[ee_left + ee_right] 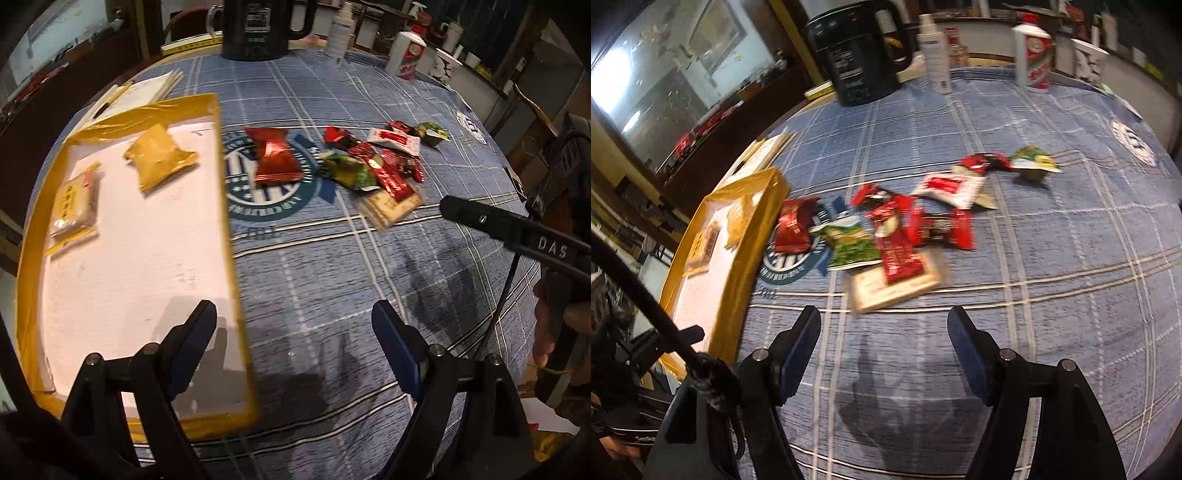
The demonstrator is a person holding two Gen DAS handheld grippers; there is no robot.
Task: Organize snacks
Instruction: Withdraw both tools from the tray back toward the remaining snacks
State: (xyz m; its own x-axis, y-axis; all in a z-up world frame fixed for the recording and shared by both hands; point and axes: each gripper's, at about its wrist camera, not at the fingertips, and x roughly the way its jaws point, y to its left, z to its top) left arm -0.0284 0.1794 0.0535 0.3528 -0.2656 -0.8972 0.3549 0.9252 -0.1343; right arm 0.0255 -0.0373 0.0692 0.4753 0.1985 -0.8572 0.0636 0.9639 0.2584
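Observation:
A white tray with a yellow rim [229,206] lies at the left of the blue checked tablecloth; it also shows in the right wrist view [738,258]. In it lie a yellow packet [159,157] and a yellow-labelled clear packet [75,206]. A red packet [277,157] lies just right of the tray. A pile of red, green and white snack packets [376,166] lies mid-table, also seen in the right wrist view [905,236]. My left gripper [293,321] is open and empty over the tray's right edge. My right gripper [884,328] is open and empty, short of the pile.
A black jug [255,29], a white spray bottle [341,31], a red-and-white carton [406,53] and a white cup [445,66] stand along the table's far edge. Papers [140,92] lie behind the tray. The right gripper's body [517,232] shows at the right.

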